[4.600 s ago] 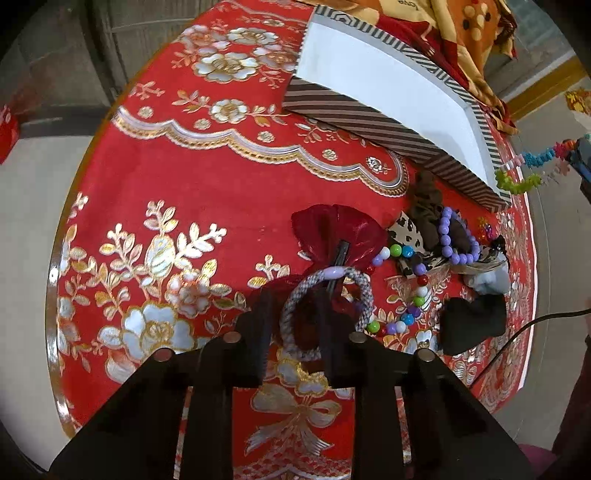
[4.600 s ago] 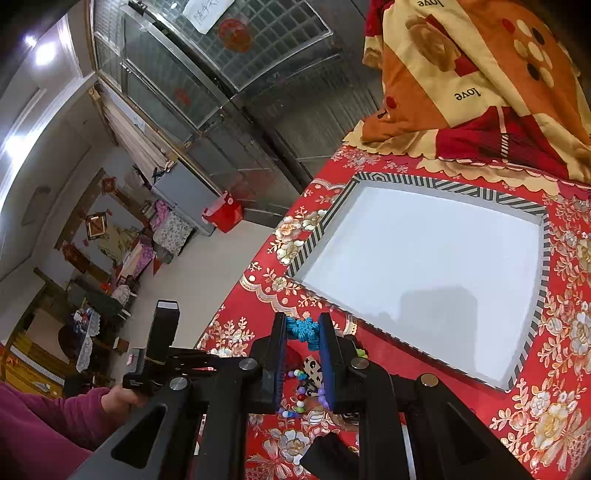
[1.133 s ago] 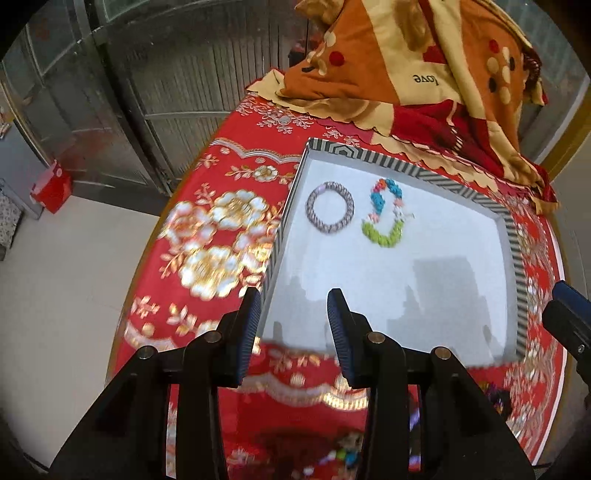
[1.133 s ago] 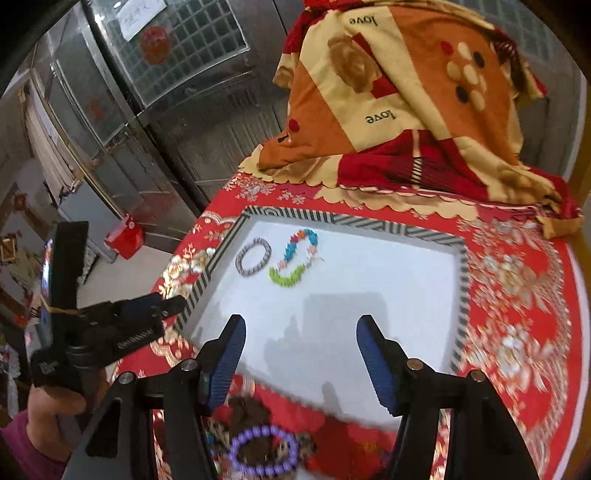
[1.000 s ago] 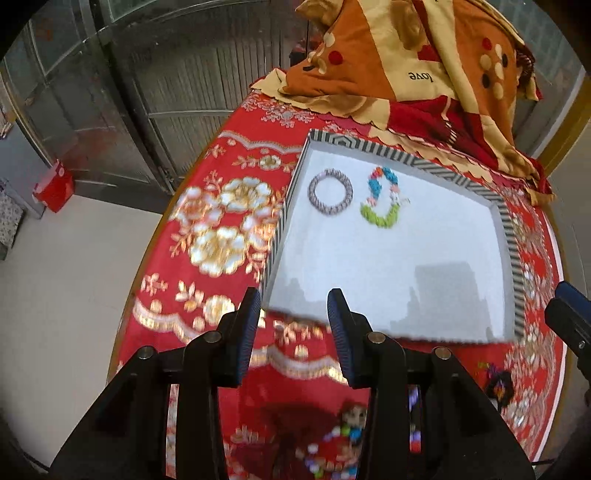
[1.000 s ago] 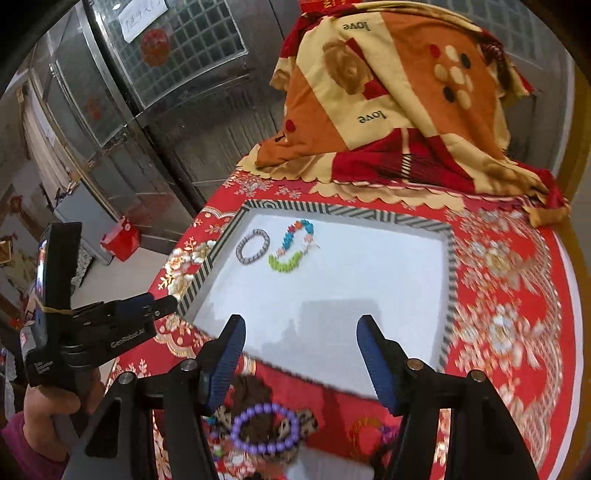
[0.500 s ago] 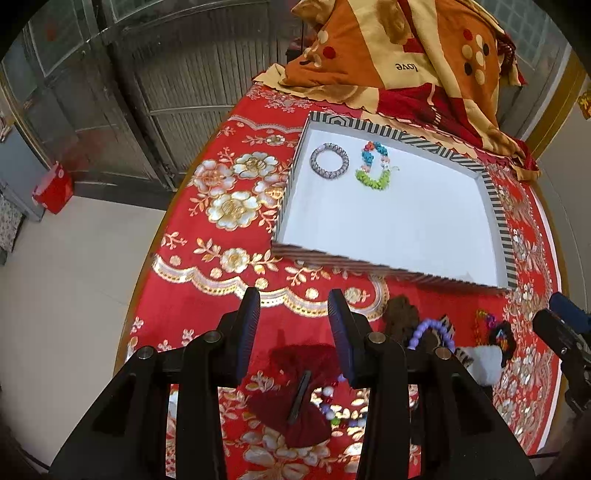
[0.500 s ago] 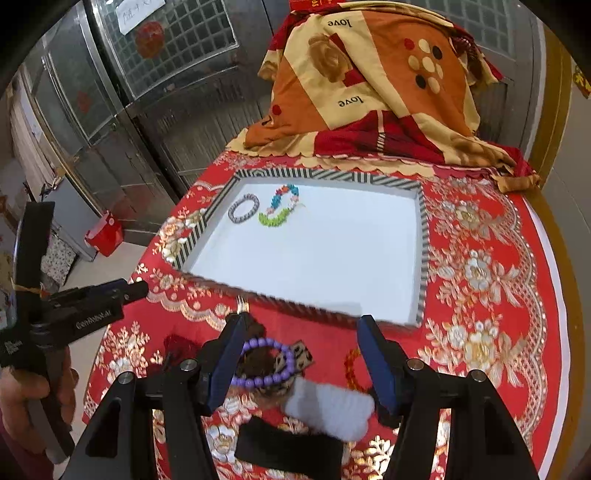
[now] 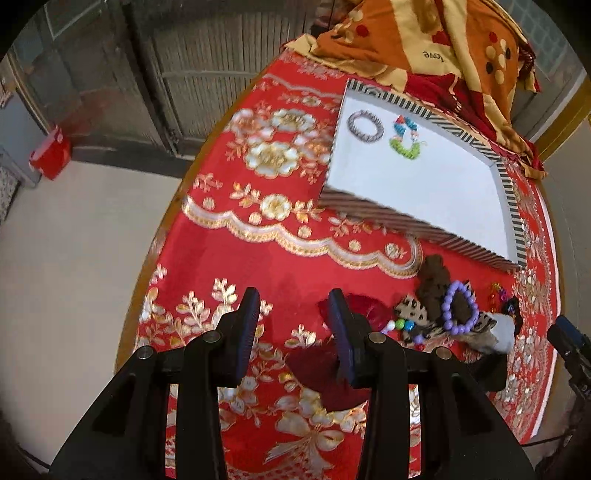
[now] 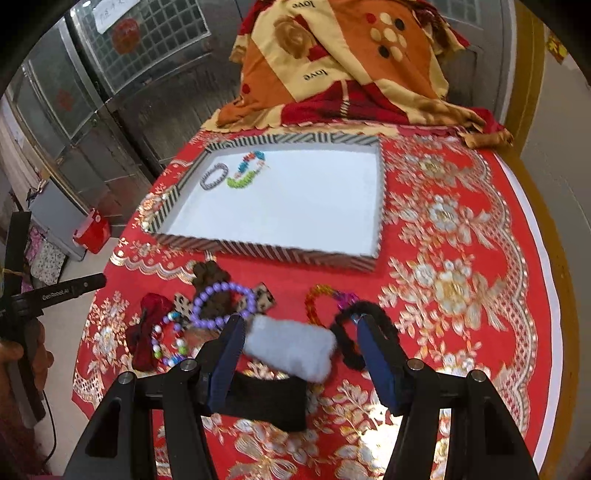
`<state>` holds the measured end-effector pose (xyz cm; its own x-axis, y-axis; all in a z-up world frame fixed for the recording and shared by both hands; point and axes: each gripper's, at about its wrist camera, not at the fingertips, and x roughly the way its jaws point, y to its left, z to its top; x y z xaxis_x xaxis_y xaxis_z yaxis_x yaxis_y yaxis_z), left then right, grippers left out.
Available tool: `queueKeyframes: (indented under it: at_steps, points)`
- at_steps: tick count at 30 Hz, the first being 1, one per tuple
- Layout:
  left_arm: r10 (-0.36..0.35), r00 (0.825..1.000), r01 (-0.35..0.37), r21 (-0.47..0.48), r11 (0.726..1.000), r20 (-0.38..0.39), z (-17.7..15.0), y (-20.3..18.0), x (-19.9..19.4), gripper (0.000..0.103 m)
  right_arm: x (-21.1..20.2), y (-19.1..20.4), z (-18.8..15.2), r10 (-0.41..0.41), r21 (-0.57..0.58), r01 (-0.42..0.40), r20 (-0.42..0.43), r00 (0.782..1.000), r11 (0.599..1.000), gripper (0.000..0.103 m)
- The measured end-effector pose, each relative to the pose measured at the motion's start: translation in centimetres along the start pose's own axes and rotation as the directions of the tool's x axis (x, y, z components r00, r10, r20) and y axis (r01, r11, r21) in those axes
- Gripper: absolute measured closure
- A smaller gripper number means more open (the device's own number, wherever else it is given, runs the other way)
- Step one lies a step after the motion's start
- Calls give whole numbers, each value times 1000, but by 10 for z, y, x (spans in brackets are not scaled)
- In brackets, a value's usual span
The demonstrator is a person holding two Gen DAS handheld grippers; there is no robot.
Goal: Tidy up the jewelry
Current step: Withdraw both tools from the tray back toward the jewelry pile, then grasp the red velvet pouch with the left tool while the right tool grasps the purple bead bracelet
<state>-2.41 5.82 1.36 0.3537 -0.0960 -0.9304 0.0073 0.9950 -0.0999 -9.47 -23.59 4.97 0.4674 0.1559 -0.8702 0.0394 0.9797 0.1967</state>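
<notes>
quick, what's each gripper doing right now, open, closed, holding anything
Left gripper: open, empty, over the red tablecloth.
Right gripper: open, holding nothing, above the grey fuzzy piece.

Lived-in home, not shop or lab. Round desk under red-and-gold floral tablecloth; folded orange "love" blanket heaped at far edge. Metal-framed glass-block door with red paper decoration behind. Red bin on plain floor, patterned fabrics beyond.
</notes>
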Motion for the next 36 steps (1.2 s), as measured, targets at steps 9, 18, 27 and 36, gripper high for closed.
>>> queueKeyframes:
  at_steps: [9, 18, 27, 36]
  points:
    - [-57, 996, 61, 49, 997, -71, -19, -9, 9, 65, 8, -15, -16, 2, 27, 0, -55, 998, 1000, 42]
    - [-62, 991, 80, 148, 986, -120, -31, -33, 22, 65, 10, 5, -17, 76, -48, -79, -66, 995, 996, 42]
    - [-75, 985, 106, 199, 974, -158, -41, -41, 39, 63, 17, 15, -11, 121, -68, -127, -86, 989, 989, 42]
    - [-23, 988, 57, 220, 974, -152, -32, -44, 58, 63, 33, 44, 15, 134, -199, -151, -100, 986, 968, 46]
